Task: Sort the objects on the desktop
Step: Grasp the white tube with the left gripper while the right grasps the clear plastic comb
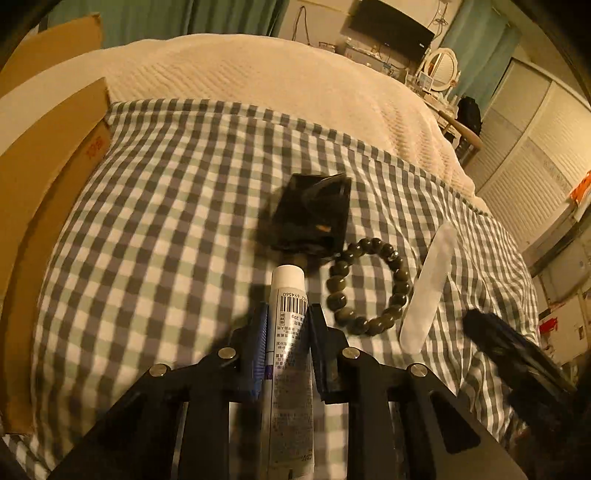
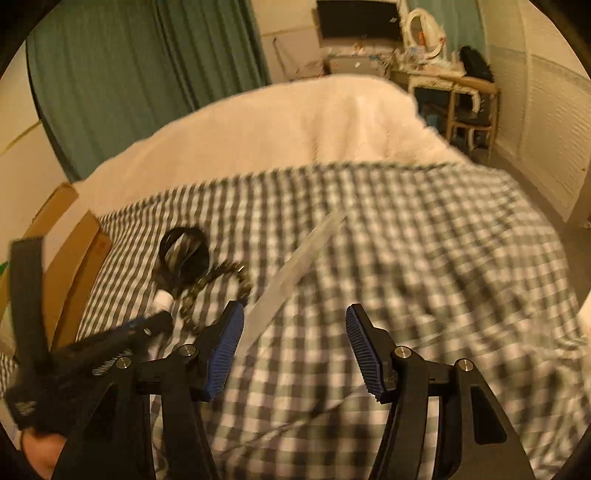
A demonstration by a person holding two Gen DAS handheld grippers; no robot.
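A white tube with a barcode lies lengthwise on the checked cloth, and my left gripper is shut on its sides. Just past its cap sits a black glossy object, with a dark bead bracelet to the right. A clear flat stick lies right of the beads. My right gripper hangs open over the cloth. The clear stick has its near end beside that gripper's left finger, unpressed. The bracelet and black object lie to the left.
A cardboard box stands along the cloth's left edge, also the box at far left. A cream blanket covers the bed beyond the cloth. A desk with a mirror and a chair stand at the far wall.
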